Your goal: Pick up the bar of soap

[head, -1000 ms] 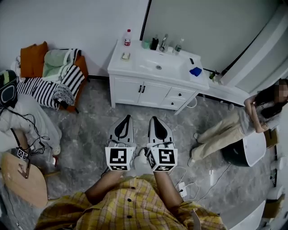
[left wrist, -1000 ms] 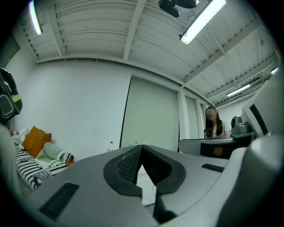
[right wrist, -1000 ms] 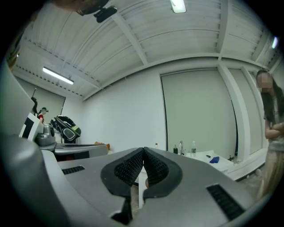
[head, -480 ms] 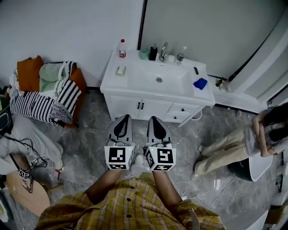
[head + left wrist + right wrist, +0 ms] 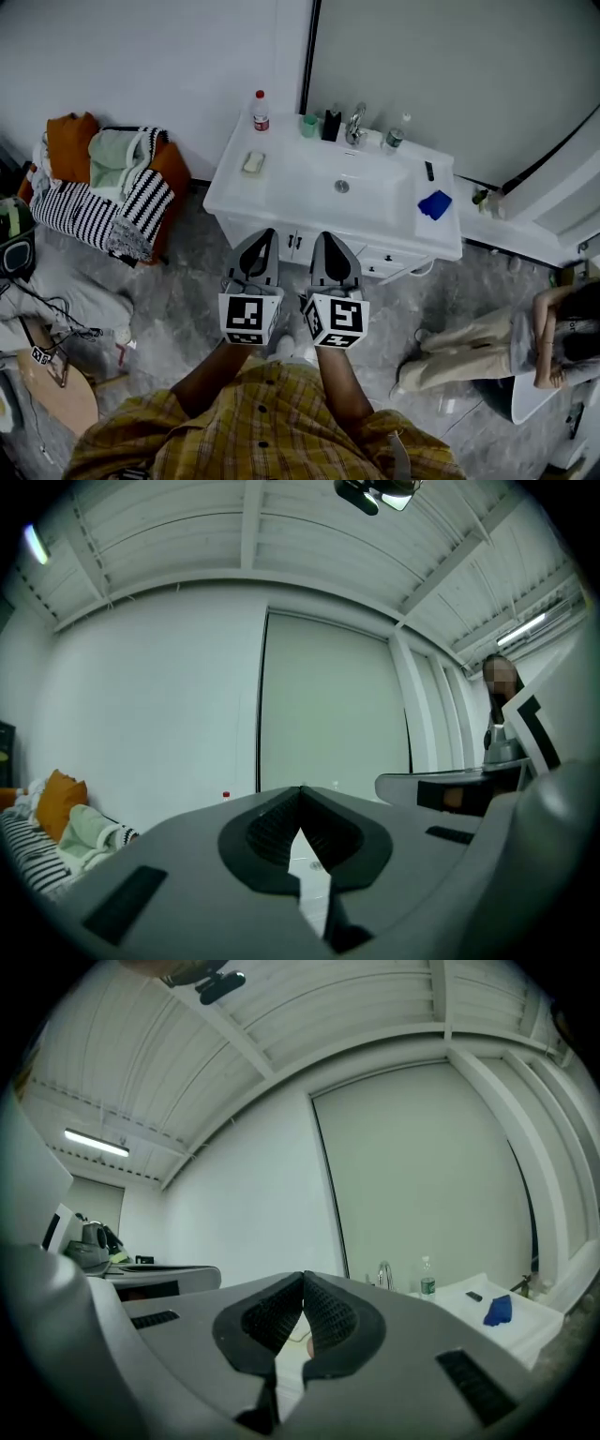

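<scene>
Grey marbled floor (image 5: 178, 300) runs up to a white wall, and against it stands a white vanity table (image 5: 232, 185) with a sunken basin (image 5: 361, 192) and cupboard doors below. At the left end of the table top lies the pale bar of soap (image 5: 253, 162), on what looks like a small dish, just in front of a clear bottle with a red cap (image 5: 260, 111). Along the back edge stand a small green cup (image 5: 308, 126), a dark bottle (image 5: 330, 125), a chrome tap (image 5: 354, 124) and a clear water bottle (image 5: 395, 138). A crumpled blue cloth (image 5: 434, 204) rests at the right end.

A person in a yellow plaid shirt (image 5: 253, 431) faces the table and holds both grippers side by side, pointing at the cupboard front. The left gripper (image 5: 266, 236) (image 5: 302, 803) has its jaws pressed together with nothing between them. The right gripper (image 5: 324, 238) (image 5: 303, 1286) is likewise closed and empty. Both hang short of the table, apart from the soap.

To the left, a heap of clothes and a black-and-white striped blanket (image 5: 94, 211) are piled on a seat. Another person (image 5: 506, 342) sits at the right.
</scene>
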